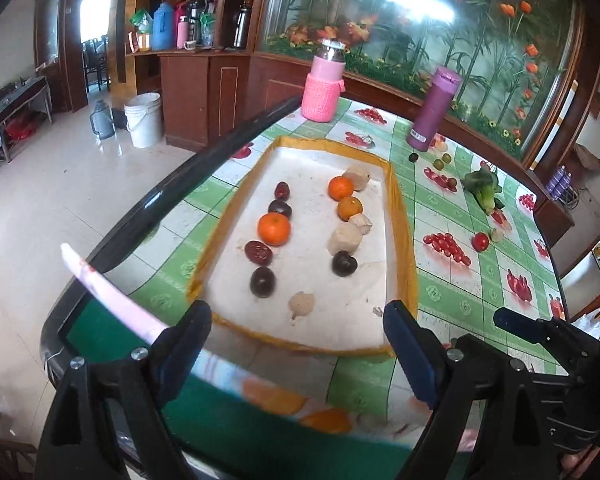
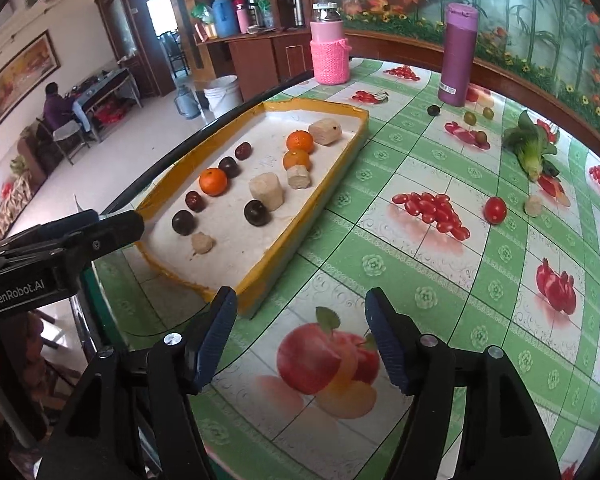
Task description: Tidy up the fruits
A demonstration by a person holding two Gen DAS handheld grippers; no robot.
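Observation:
A white tray with a yellow rim (image 1: 404, 240) (image 2: 300, 224) lies on the table and holds two rows of fruit: oranges (image 1: 274, 229) (image 2: 213, 181), dark plums (image 1: 263, 282) (image 2: 257, 212), red dates (image 1: 258, 251) and pale beige chunks (image 1: 345, 238) (image 2: 265, 191). Loose on the tablecloth are a red tomato (image 1: 480, 241) (image 2: 495, 209), small green fruits (image 2: 470, 117) and a leafy vegetable (image 1: 483, 188) (image 2: 534, 148). My left gripper (image 1: 298, 334) is open and empty at the tray's near edge. My right gripper (image 2: 300, 320) is open and empty over the cloth, right of the tray.
A pink knit-covered jar (image 1: 324, 82) (image 2: 330, 46) and a purple flask (image 1: 432, 108) (image 2: 458, 54) stand at the table's far side. The table's dark edge (image 1: 180, 188) runs along the left, with floor and a white bucket (image 1: 144, 120) beyond.

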